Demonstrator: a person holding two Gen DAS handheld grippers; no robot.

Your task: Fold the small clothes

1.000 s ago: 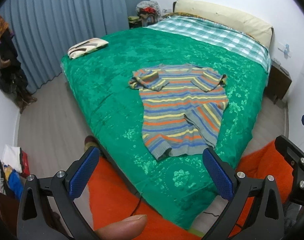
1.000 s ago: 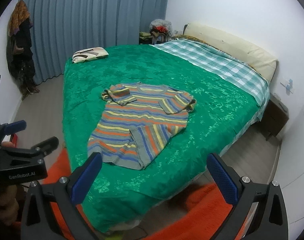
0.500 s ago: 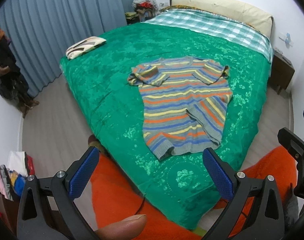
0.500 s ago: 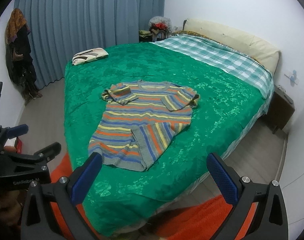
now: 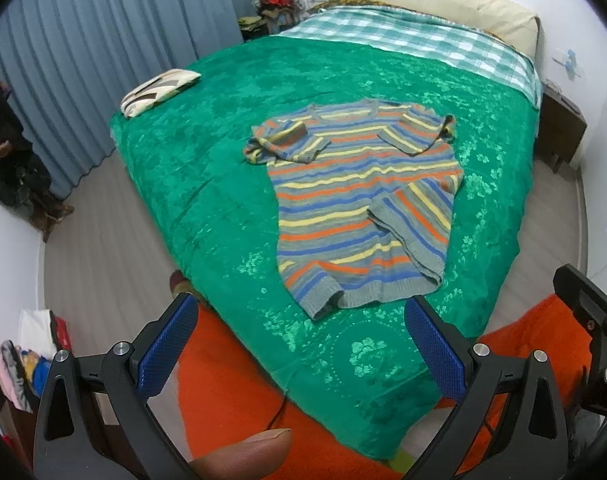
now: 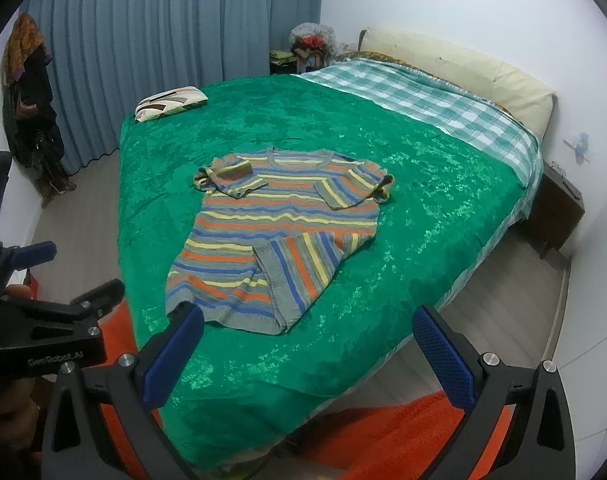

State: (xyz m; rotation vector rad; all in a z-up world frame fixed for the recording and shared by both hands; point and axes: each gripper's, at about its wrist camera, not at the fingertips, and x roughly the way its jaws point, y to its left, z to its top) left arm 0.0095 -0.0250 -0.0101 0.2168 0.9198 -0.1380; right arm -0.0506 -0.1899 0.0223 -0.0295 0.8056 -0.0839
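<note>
Both wide apart and empty over the orange rug [image 5: 231, 392]: left hand-held gripper [image 5: 299, 344] and right hand-held gripper [image 6: 307, 350]. Just beyond, on the green bedspread [image 5: 207, 184], a striped sweater [image 5: 363, 204] lying flat (sleeves and one lower corner already turned in). Best to pinch the hem corners together, lift low, fold toward the collar.

Both wrist views from beyond the bed's [image 5: 207, 184] foot corner, angled down, sharing its green cover.

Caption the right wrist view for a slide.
Open right tongs hover over a striped sweater, partly folded, on a green bedspread.
</note>
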